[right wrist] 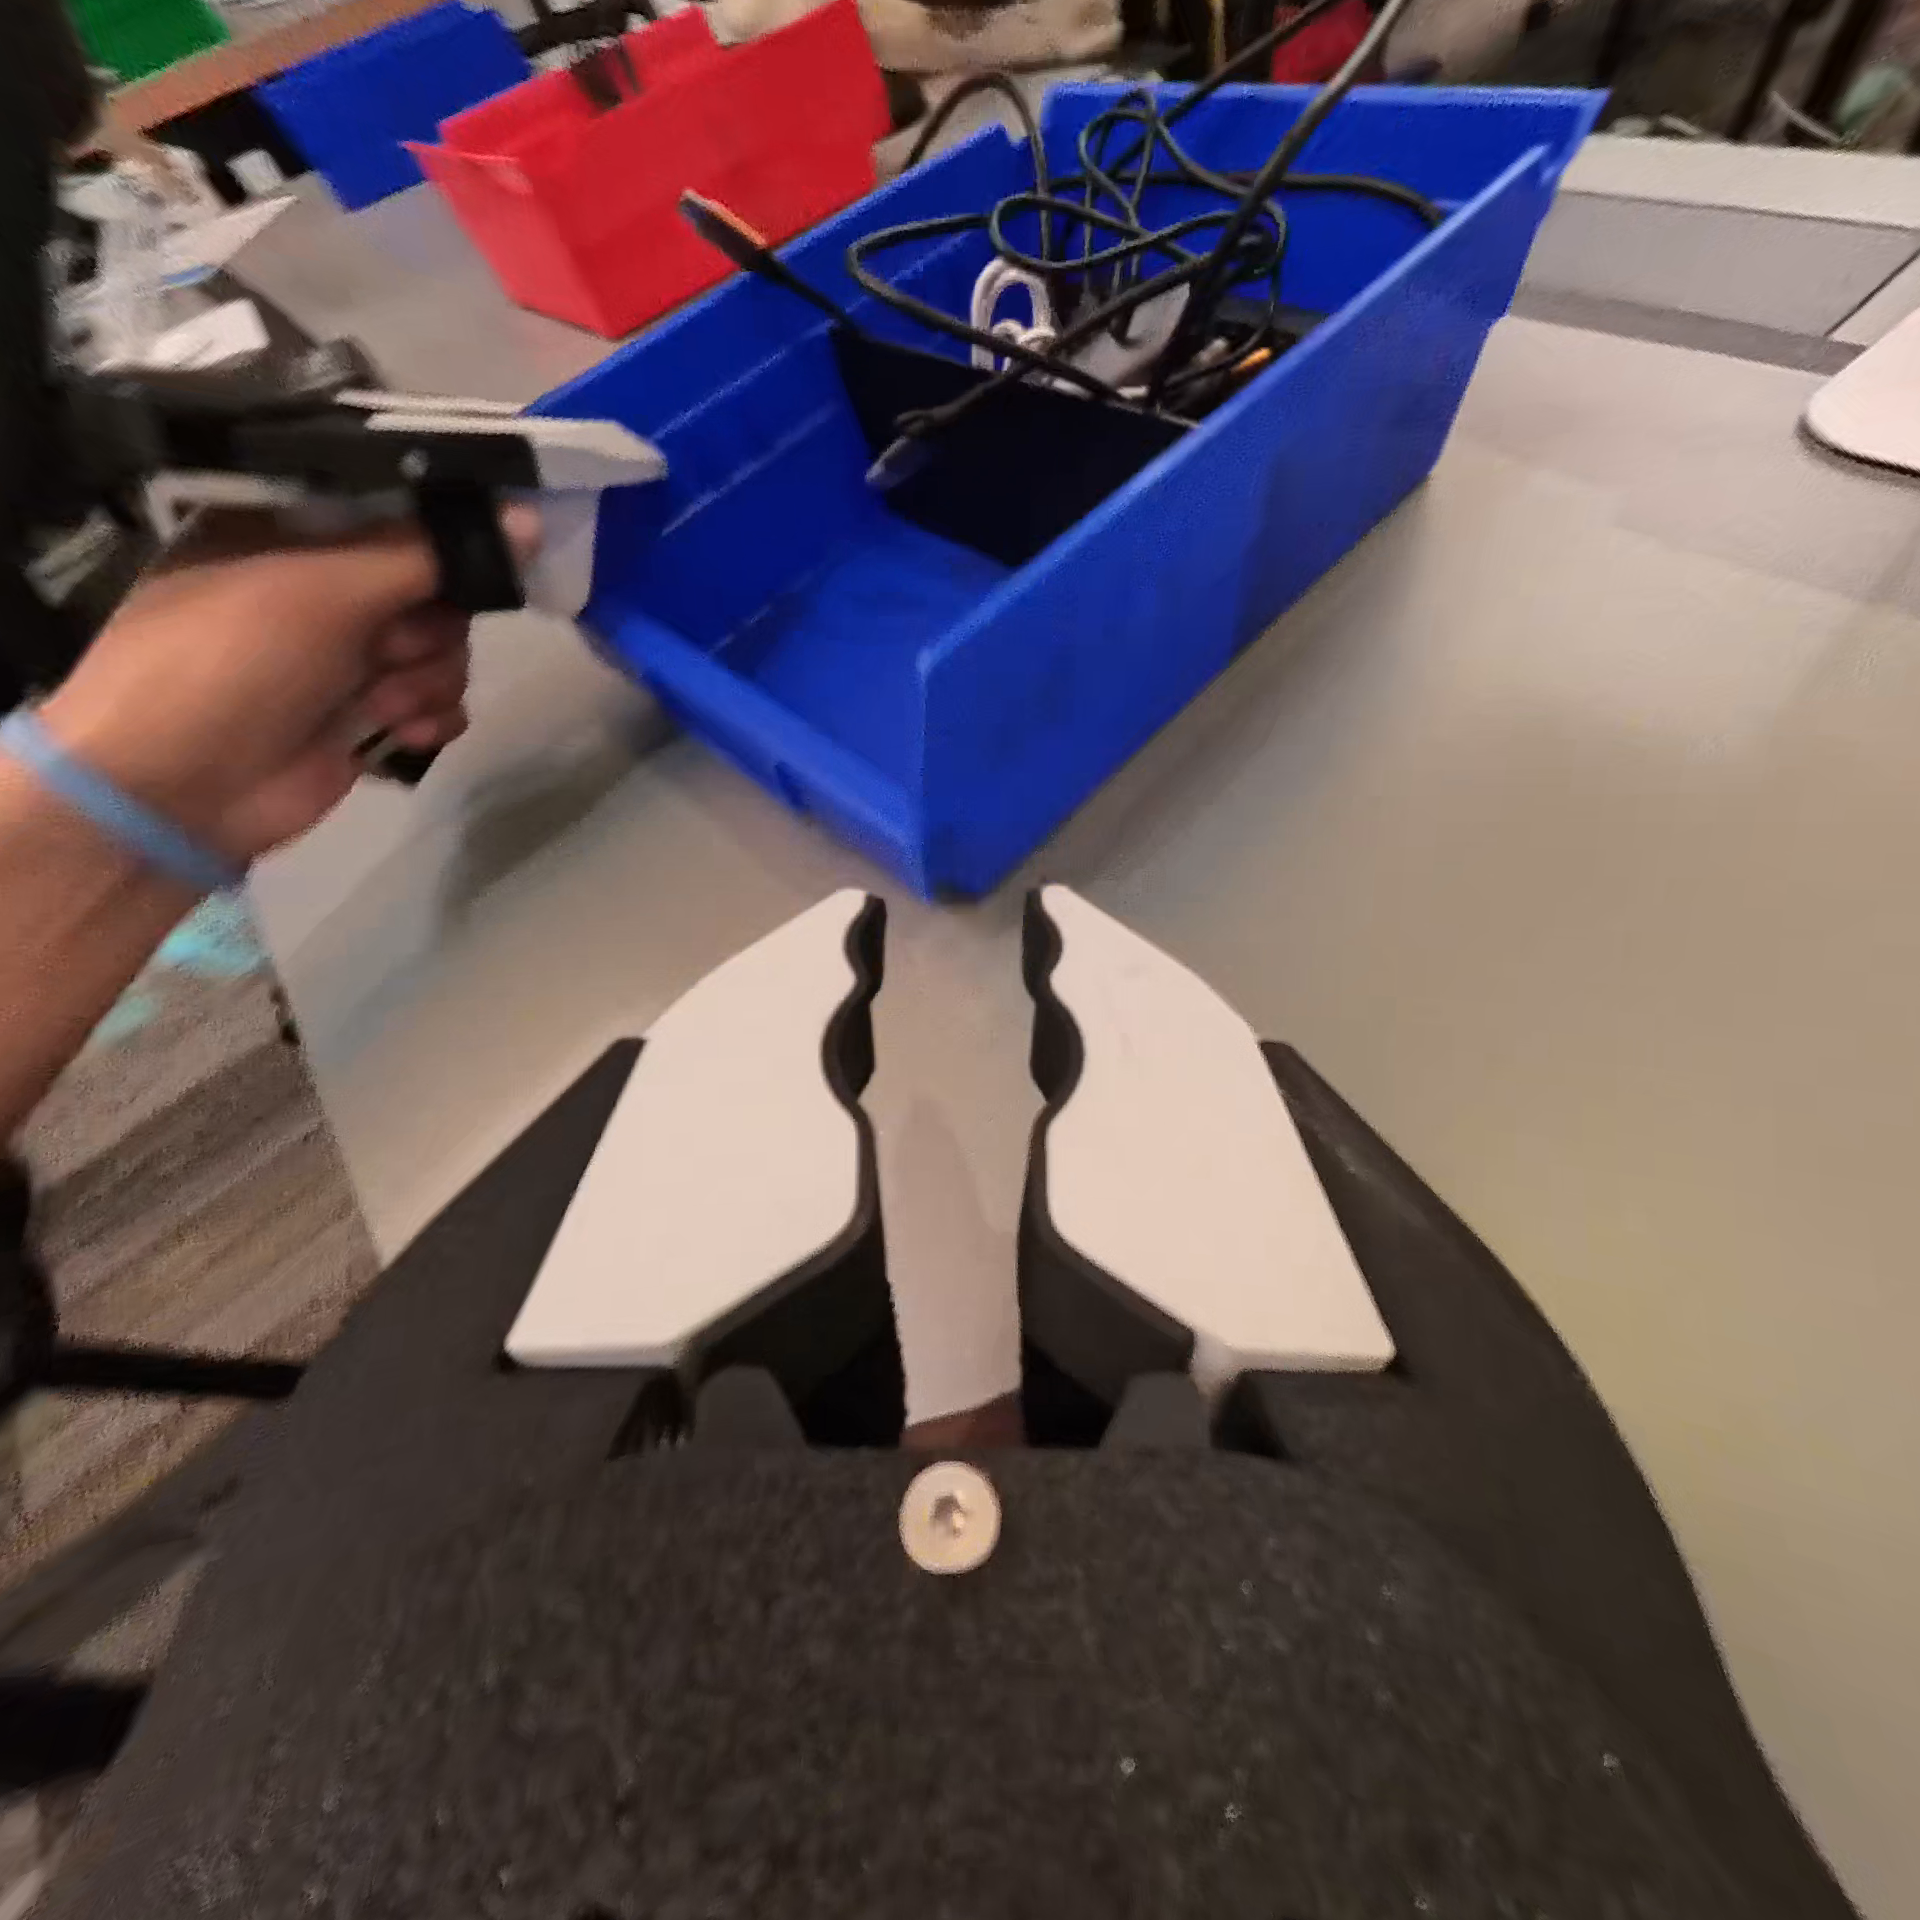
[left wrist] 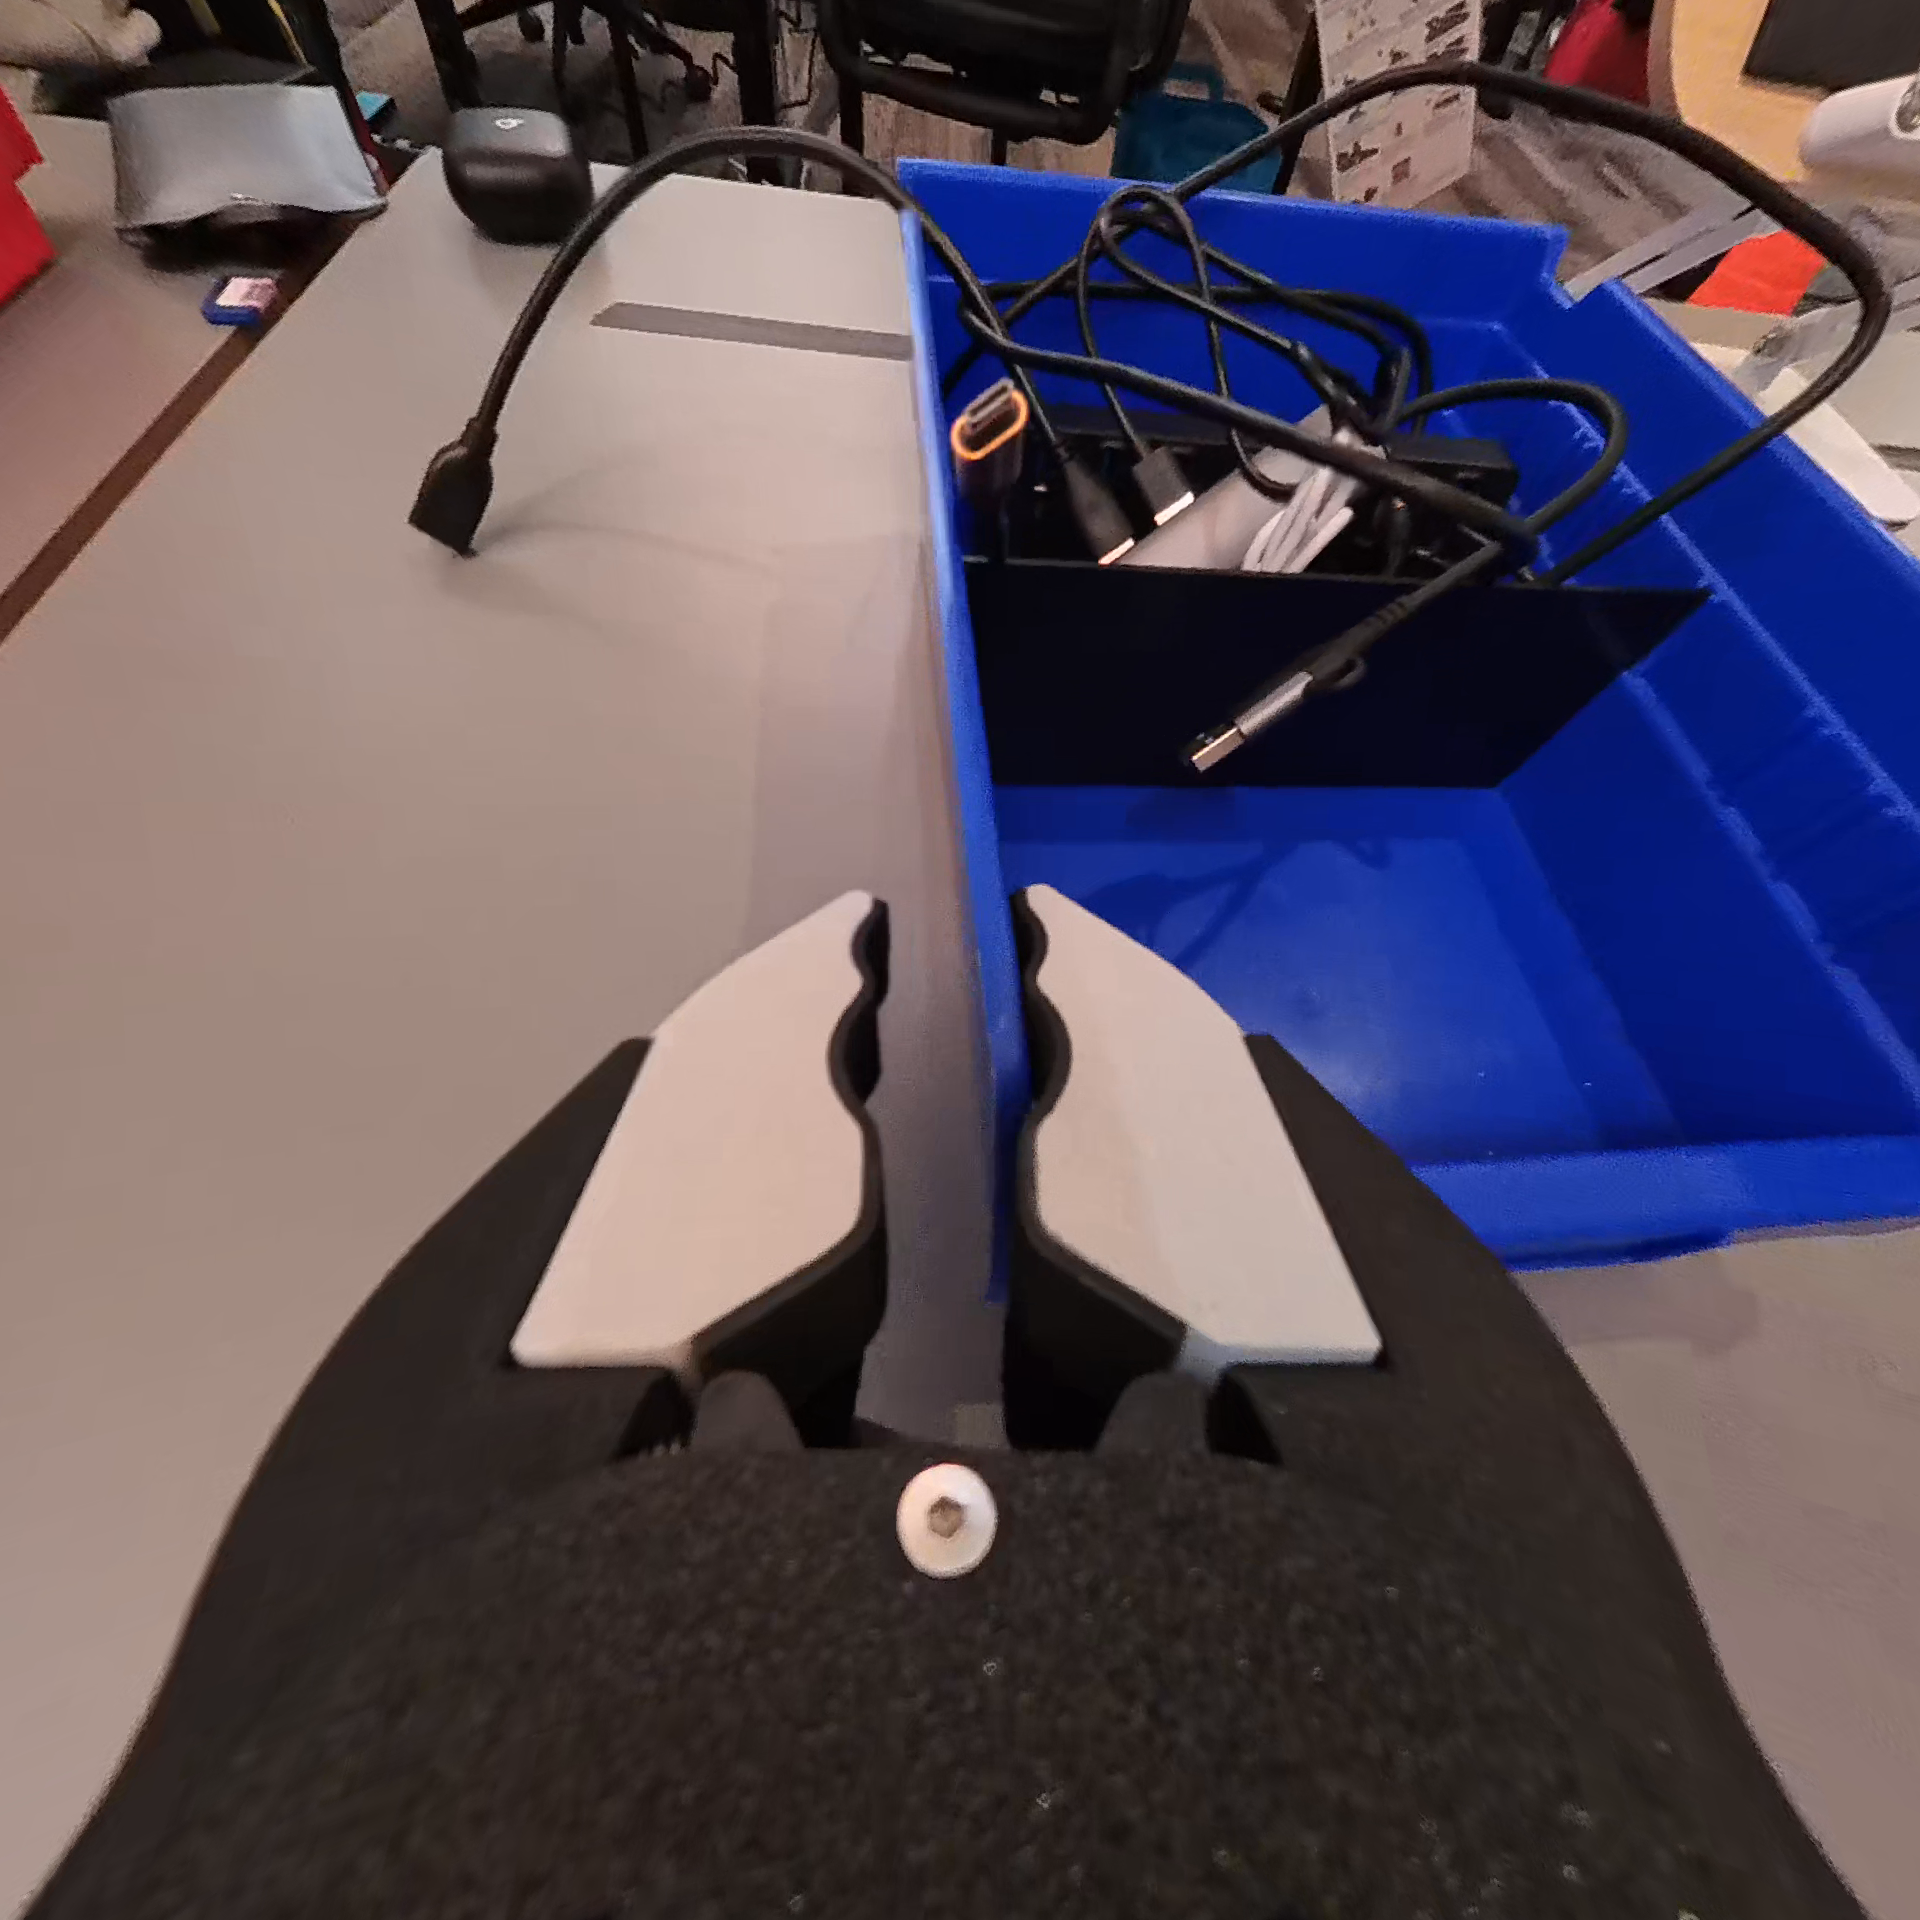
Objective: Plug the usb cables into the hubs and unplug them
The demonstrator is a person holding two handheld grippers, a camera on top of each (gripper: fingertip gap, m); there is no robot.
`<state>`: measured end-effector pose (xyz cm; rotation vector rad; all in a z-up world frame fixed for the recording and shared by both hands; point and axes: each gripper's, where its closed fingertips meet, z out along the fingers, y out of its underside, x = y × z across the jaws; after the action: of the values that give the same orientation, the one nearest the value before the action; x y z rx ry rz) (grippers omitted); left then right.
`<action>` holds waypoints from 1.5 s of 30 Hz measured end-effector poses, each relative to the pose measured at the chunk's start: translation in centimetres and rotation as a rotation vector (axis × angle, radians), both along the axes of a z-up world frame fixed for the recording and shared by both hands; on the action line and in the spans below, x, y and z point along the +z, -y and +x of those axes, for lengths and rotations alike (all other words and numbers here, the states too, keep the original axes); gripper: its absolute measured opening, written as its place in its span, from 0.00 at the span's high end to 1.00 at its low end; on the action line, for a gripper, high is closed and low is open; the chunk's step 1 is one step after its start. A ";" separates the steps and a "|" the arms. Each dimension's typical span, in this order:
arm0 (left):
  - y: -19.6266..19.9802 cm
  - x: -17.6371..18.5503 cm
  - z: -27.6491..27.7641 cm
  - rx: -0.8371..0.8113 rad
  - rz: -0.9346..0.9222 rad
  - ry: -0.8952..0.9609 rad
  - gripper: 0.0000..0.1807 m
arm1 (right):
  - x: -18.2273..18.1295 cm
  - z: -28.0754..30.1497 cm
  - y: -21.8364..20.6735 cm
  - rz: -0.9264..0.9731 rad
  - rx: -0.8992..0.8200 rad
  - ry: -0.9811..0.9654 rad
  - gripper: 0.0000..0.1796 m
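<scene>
Both grippers, left (left wrist: 948, 909) and right (right wrist: 953, 904), hover narrowly parted and empty before the bin (left wrist: 1766, 665), likely lining up on its tangled cables (left wrist: 1195, 312) and hubs (left wrist: 1216, 530)

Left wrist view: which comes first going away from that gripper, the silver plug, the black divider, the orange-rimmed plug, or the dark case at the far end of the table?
From the left gripper:
1. Silver plug, hanging in front of the divider, right.
2. Black divider, across the blue bin.
3. Orange-rimmed plug, behind the divider at the bin's left wall.
4. Dark case, far left on the table.
</scene>
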<state>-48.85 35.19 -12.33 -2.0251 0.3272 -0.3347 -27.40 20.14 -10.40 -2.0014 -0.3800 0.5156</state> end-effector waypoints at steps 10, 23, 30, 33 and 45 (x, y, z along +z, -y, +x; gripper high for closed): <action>0.6 -0.4 0.7 0.012 -0.048 0.022 0.88 | -1.5 20.5 11.0 0.107 -0.272 0.043 0.83; 12.6 -0.8 9.2 -0.156 -0.081 0.226 0.82 | -1.6 34.9 12.4 0.112 -0.603 0.095 0.79; 11.4 -0.2 13.1 -0.326 -0.017 0.150 0.82 | -2.0 33.2 11.2 0.106 -0.563 0.091 0.81; 11.4 -0.9 12.6 -0.318 -0.027 0.097 0.82 | -2.1 32.6 11.0 0.107 -0.551 0.125 0.82; 11.2 0.1 11.7 -0.305 0.004 0.048 0.82 | -2.3 31.9 11.1 0.105 -0.534 0.119 0.83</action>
<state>-37.19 23.94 -12.24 -1.9595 0.6081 -0.5696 4.46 9.02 -12.66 -1.9333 0.0630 0.0400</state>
